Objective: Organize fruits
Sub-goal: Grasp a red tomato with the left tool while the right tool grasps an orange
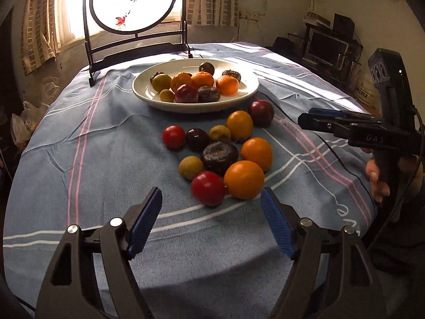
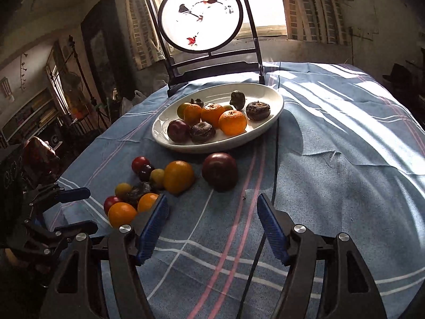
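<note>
A white plate [image 1: 194,107] [image 2: 212,149] at the back of the table holds several oranges, dark fruits and small yellow ones. Several loose fruits lie on the blue cloth in front of it. Among them are a red tomato [image 1: 207,189], an orange [image 1: 243,179] [image 2: 121,214] and a dark wrinkled fruit [image 1: 219,156]. My left gripper [image 1: 211,196] [image 2: 89,208] is open just in front of the tomato and orange, holding nothing. My right gripper [image 2: 212,200] [image 1: 313,118] is open over bare cloth. A dark red plum [image 2: 220,171] and an orange [image 2: 178,176] lie ahead of it.
A dark stand with a round painted screen [image 1: 132,2] [image 2: 200,16] rises behind the plate, against a bright window. A thin black cable [image 2: 276,159] runs across the cloth to the right of the fruit. A person's hand [image 1: 377,178] grips the right tool's handle.
</note>
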The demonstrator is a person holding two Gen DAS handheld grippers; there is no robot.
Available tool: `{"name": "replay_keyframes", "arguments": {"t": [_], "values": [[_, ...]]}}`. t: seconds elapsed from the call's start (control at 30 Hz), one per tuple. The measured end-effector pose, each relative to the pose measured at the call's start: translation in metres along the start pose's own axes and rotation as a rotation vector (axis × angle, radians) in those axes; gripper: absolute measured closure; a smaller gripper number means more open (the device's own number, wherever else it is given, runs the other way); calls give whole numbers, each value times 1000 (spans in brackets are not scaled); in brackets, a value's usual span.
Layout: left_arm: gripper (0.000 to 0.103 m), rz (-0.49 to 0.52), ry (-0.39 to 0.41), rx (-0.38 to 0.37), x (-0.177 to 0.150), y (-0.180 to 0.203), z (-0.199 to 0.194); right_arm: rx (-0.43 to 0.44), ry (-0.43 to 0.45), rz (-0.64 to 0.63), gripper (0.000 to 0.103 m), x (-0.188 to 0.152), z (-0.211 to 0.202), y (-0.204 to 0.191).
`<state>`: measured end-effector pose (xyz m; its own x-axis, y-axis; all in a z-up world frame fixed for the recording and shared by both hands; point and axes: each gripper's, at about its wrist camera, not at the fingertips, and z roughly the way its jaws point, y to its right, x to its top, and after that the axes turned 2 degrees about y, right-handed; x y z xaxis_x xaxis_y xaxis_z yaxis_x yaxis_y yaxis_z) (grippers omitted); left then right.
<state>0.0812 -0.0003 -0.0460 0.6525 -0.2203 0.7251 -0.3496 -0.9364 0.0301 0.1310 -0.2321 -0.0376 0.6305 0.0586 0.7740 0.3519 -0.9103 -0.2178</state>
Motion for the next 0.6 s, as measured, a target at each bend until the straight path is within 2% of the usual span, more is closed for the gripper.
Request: {"name": "replay_keyframes", "arguments": {"t": [0.03,0.1,0.3,0.47,0.5,0.53,0.6], "values": [[40,-3,-10,8,-3,-1,1,1,4,-10,34,0,0,-1],[44,-10,-30,28,-8,-3,4,2,15,-20,34,-1,-2,-3],[44,-12,-44,49,-5,-9,15,15,36,-12,34,-2,-6,-1],[44,-18,-90,75,2,-6,38,28,29,-12,34,-2,-5,-1],[47,-23,-91,72,5,-6,39,30,26,-11,34,-2,-4,-1],[55,-25,-90,63,7,-4,40,32,23,-11,34,-2,-4,-1],[64,-20,-84,50,8,-1,40,36,16,-16,36,-2,-2,-2]]}}
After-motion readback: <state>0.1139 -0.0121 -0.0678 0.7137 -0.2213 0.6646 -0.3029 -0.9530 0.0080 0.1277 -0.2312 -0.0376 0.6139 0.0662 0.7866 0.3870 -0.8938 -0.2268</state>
